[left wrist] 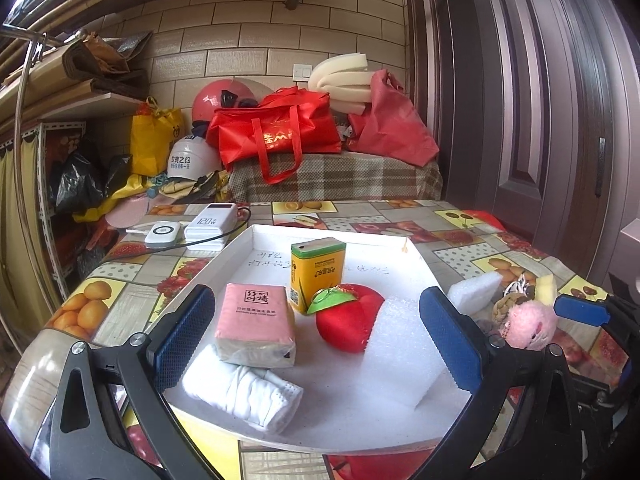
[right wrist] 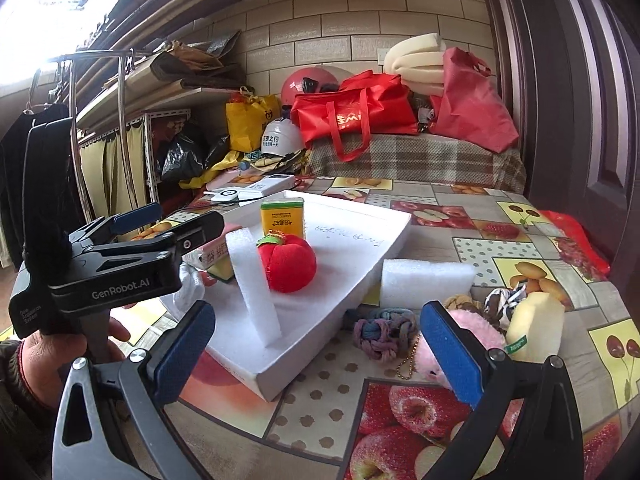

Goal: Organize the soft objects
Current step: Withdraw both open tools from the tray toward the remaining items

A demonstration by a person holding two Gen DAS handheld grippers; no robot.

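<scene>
Both tools, left tool and right tool, gape apart, empty. "GenRobot.AI" marks the left one. Inside the white tray: pink tissue pack, yellow box, red plush apple, foam slab, rolled white cloth.

Ahead of me at twelve o'clock stands a wall of beige tiles laid like bricks, with a white switch plate on it. At three o'clock rises a dark brown panelled door. At nine o'clock a shelf rack carries yellow curtains, and hard daylight burns at ten o'clock. Below me the tabletop wears a fruit-printed cloth.
</scene>
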